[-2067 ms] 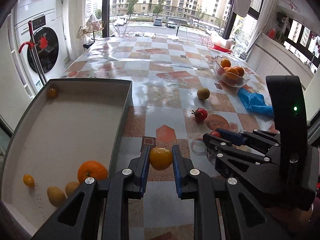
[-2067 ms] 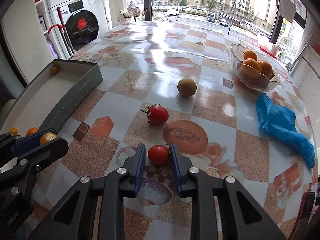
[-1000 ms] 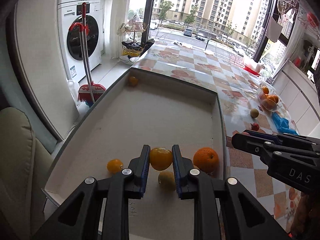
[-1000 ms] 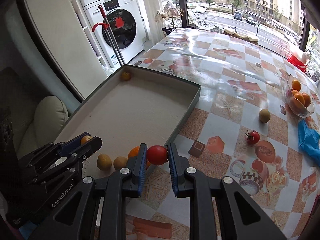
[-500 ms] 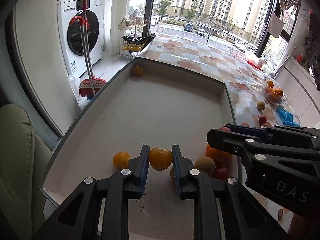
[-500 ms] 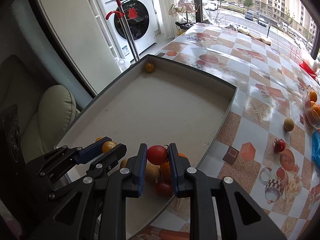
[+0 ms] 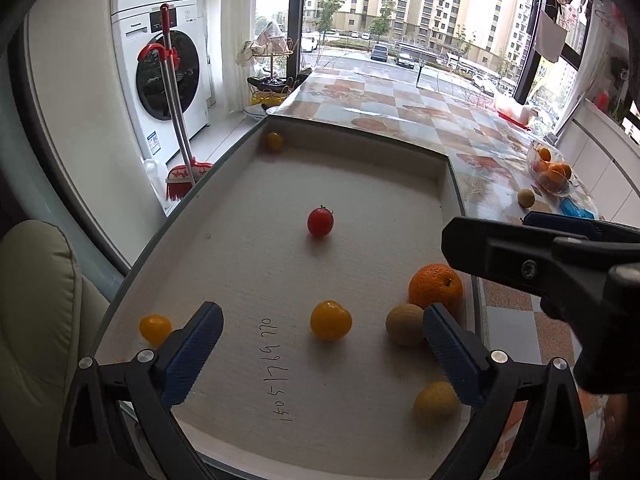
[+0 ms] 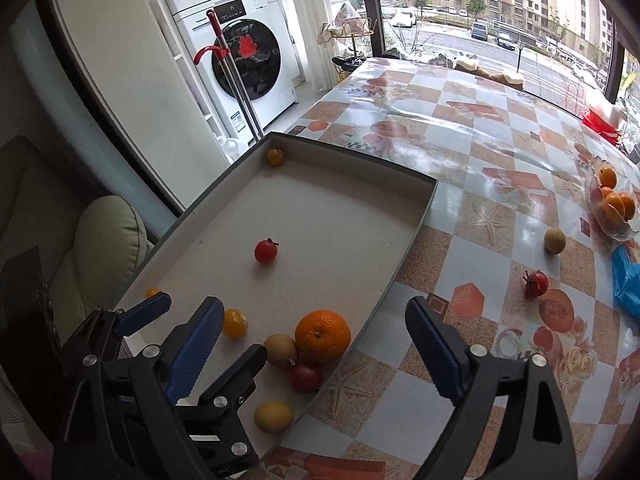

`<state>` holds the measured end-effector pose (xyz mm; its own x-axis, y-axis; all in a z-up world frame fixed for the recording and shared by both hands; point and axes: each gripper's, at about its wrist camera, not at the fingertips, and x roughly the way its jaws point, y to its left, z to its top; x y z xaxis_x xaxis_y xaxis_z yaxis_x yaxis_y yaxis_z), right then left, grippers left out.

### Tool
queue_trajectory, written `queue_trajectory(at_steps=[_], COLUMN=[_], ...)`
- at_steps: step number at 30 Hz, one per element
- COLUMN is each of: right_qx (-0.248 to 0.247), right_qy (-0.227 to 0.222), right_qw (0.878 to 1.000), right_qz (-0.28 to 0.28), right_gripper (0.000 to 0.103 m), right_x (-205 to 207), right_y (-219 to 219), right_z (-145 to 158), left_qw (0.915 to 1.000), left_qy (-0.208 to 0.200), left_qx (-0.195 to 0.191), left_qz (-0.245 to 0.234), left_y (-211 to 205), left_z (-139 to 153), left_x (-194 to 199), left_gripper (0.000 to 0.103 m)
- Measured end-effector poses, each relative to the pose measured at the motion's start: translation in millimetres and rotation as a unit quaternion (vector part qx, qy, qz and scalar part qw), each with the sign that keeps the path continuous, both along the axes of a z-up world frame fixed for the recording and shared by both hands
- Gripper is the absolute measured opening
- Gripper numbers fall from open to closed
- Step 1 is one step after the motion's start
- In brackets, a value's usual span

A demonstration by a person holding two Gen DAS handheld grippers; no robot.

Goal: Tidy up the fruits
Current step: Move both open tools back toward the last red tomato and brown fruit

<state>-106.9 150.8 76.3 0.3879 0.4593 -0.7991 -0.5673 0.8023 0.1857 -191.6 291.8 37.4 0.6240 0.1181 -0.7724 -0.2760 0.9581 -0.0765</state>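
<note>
While both tongs hang spread wide and empty above the tray, the left wrist view shows the left tongs framing a yellow fruit that lies free on the tray floor between the blue pads, touching neither. A red tomato sits farther ahead, an orange and a tan fruit lie by the right pad, and a small yellow fruit lies beside the left pad. In the right wrist view, the right tongs are equally wide apart and carry nothing; the orange lies between the pads, and a dark tomato rests beside it. Ahead and to the right, on the worktop, a tan round fruit and a stemmed tomato remain outside the tray. Risk: round fruit may roll on the flat tray floor if nudged by a withdrawing pad, and the two tongs, working close together, may collide.
</note>
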Motion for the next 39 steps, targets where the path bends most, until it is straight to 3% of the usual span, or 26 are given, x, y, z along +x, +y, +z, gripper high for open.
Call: queue_trajectory(at_steps=[9, 17, 21, 25, 39], right_qx=[-0.014, -0.082, -0.092, -0.106, -0.095], right_qy=[0.019, 0.018, 0.022, 0.008, -0.031], right_qw=[0.993, 0.972, 0.964, 0.96, 0.965], right_qz=[-0.113, -0.217, -0.247, -0.259, -0.241], right_gripper=[0.103, 0.103, 0.103, 0.103, 0.103], right_x=[27, 46, 49, 52, 83], right_y=[-88, -173, -204, -218, -221], right_z=[-17, -50, -63, -67, -72], left_qw=[0.9992, 0.9947, 0.9917, 0.9892, 0.9836], left_qy=[-0.009, -0.019, -0.006, 0.011, 0.053], left_qx=[0.016, 0.032, 0.033, 0.041, 0.06], left_qz=[-0.036, -0.096, -0.124, -0.14, -0.162], left_y=[-40, -96, -124, -146, -184], left_z=[18, 31, 28, 18, -5], left_x=[9, 17, 27, 35, 46], left_gripper=[0.101, 0.101, 0.101, 0.101, 0.101])
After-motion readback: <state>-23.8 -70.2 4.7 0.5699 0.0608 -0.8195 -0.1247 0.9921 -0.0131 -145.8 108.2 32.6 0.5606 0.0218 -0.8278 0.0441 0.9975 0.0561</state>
